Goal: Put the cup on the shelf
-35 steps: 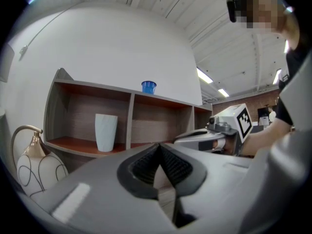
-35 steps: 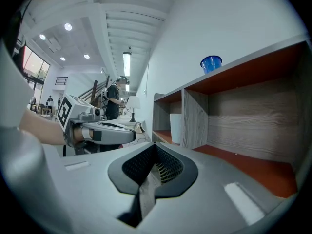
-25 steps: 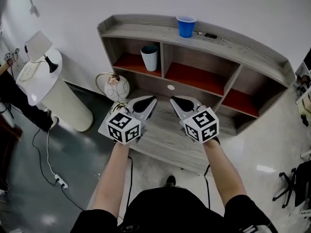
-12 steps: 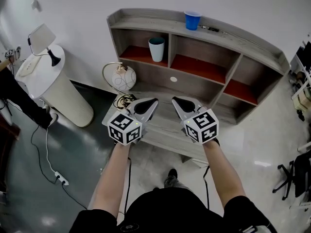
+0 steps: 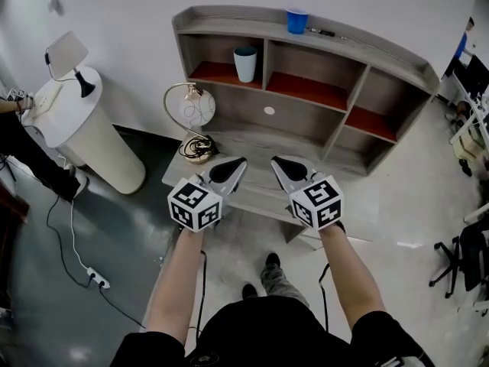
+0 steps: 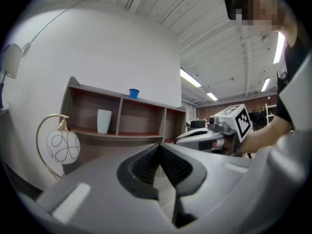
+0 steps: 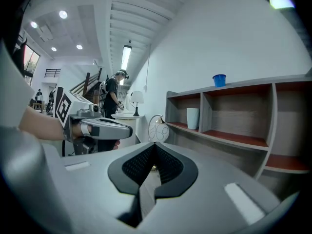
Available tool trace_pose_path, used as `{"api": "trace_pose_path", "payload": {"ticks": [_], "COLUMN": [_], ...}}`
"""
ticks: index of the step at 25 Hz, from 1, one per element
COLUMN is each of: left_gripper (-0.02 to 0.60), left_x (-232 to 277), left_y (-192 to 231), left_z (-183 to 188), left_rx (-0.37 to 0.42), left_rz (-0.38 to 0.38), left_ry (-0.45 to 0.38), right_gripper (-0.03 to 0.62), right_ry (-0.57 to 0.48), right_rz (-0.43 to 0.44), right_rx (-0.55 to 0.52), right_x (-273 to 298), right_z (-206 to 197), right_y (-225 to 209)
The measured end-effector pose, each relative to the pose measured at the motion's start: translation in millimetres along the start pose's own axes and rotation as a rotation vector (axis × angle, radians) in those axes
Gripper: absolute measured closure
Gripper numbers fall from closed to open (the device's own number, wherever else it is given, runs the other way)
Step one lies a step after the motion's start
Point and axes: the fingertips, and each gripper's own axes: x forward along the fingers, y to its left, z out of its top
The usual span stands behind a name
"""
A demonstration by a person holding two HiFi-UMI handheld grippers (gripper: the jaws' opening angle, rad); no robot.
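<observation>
left gripper (image 5: 237, 164) and right gripper (image 5: 278, 163) both clenched, empty. small blue plastic cup (image 5: 296, 21) stands upright atop grey wooden shelf (image 5: 382, 56), well ahead; right gripper looks nearer.

Shelf (image 5: 367, 52): grey wood, visible grain, matt; inner boards red-brown, smooth. Blue cup (image 5: 296, 21): smooth plastic look. White cup (image 5: 245, 63): matt. Floor (image 5: 397, 228): glossy, reflective. Lamp (image 5: 196, 112): brass-coloured metal hoop, smooth globe.

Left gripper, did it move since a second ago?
Yes. Judged against the shelf, the left gripper has drawn back, away from it: the gap from its tip to the shelf's compartments is wider.
</observation>
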Motion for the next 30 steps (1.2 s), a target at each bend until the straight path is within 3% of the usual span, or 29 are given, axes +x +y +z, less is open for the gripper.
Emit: {"api": "trace_pose_path", "payload": {"ticks": [10,30], "left_gripper": [0.583,0.584], "left_x": [-13.2,16.4], "left_y": [-36.7,-57.7], "left_z": [-15.0,-20.1], "left_rx": [-0.023,0.013], "left_rz": [-0.02,0.071], "left_ry": [0.002,0.015], "right_gripper": [0.583,0.583], "right_ry": [0.025,0.014], "right_rz": [-0.025,0.055], "right_rx": [0.006,-0.004], "right_x": [-37.9,-62.4], "right_z": [-12.0,-20.4], "right_y": [14.4,-6.5]}}
